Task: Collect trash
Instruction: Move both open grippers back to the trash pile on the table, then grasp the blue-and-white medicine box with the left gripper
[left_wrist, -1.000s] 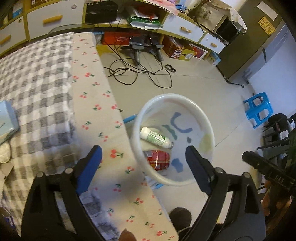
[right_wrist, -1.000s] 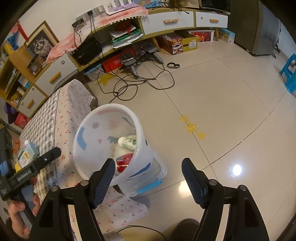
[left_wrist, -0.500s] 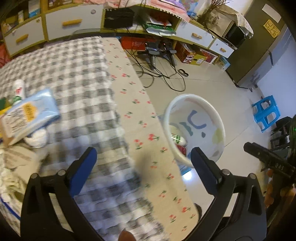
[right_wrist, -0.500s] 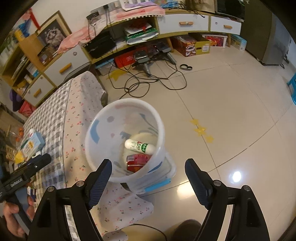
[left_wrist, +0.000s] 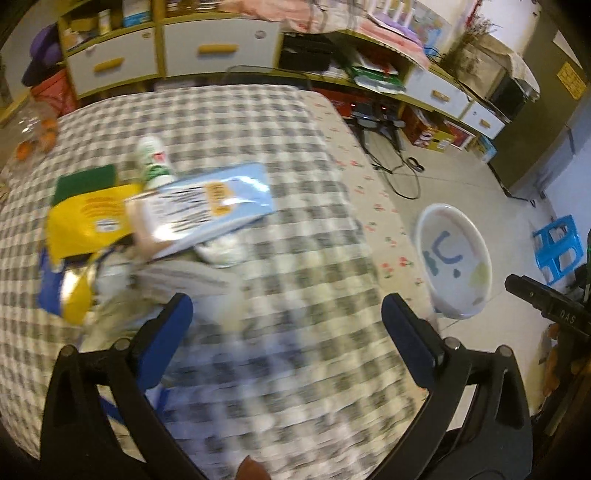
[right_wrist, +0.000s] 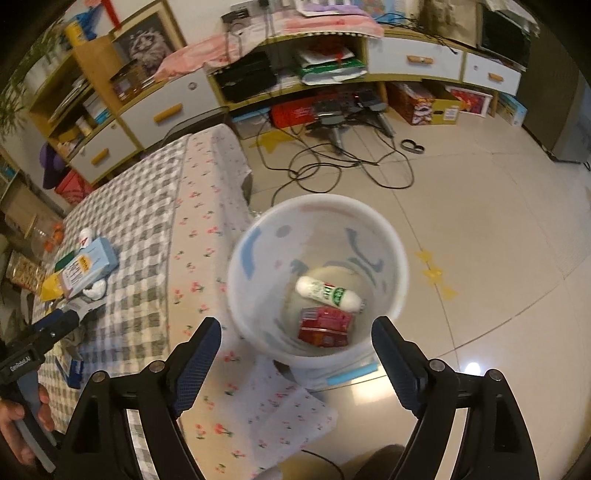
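Observation:
A white bin (right_wrist: 388, 236) stands on the floor beside the table; it holds a white bottle (right_wrist: 328, 291) and a red packet (right_wrist: 325, 326). The bin also shows in the left wrist view (left_wrist: 476, 254). My right gripper (right_wrist: 295, 354) is open and empty, hovering over the bin's near rim. My left gripper (left_wrist: 286, 325) is open and empty above the checked tablecloth (left_wrist: 303, 229). A heap of trash lies ahead of it to the left: a light blue packet (left_wrist: 207, 206), a yellow packet (left_wrist: 88, 221), a white bottle (left_wrist: 153, 157), a green sponge (left_wrist: 83, 182), and crumpled paper (left_wrist: 181, 277).
Cables (right_wrist: 332, 166) trail across the tiled floor behind the bin. Low cabinets with drawers (right_wrist: 413, 59) line the far wall. A blue plastic stool (left_wrist: 557, 247) stands on the floor at the right. A jar with orange items (left_wrist: 31, 136) sits at the table's far left.
My left gripper has swung left from over the bin to over the table, bringing the trash heap into view. My right gripper has shifted so the bin sits centred between its fingers.

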